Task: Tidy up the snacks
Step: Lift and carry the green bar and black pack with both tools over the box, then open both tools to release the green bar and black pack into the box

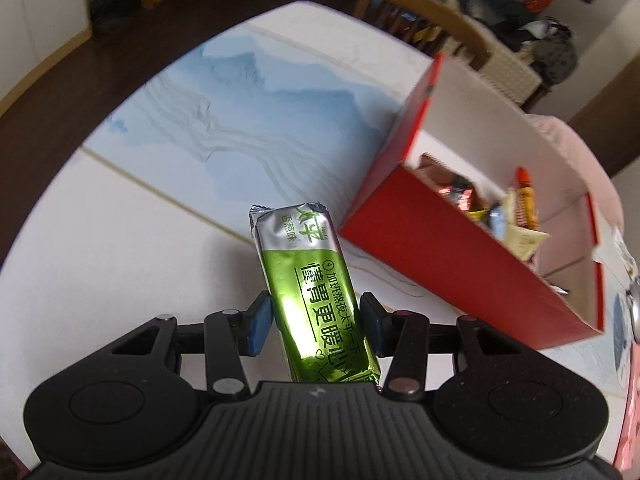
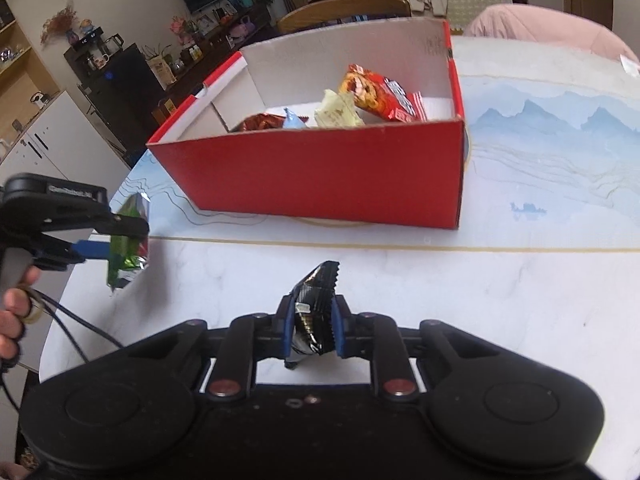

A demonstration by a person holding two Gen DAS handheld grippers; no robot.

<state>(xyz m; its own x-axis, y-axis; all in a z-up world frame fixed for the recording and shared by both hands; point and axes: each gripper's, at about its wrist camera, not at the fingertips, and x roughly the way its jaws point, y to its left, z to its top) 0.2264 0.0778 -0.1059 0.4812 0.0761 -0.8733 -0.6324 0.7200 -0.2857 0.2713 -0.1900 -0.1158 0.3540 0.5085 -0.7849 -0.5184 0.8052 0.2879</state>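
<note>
Two snacks are in my grip: my left gripper (image 1: 316, 322) is clamped on a green cracker packet (image 1: 314, 284), lifted off the white table (image 1: 120, 248) just beside the red box (image 1: 448, 260), and my right gripper (image 2: 312, 330) pinches a small black wrapper (image 2: 314, 312) low over the table, in front of that box. Inside the box lie a red snack bag (image 2: 380, 96), a pale packet (image 2: 336, 110) and other wrapped sweets.

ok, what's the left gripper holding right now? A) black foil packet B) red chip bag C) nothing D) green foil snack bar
D: the left gripper has its blue pads clamped on the sides of the green foil snack bar, held above the table beside the red box; the black packet sits in the right gripper.
</note>
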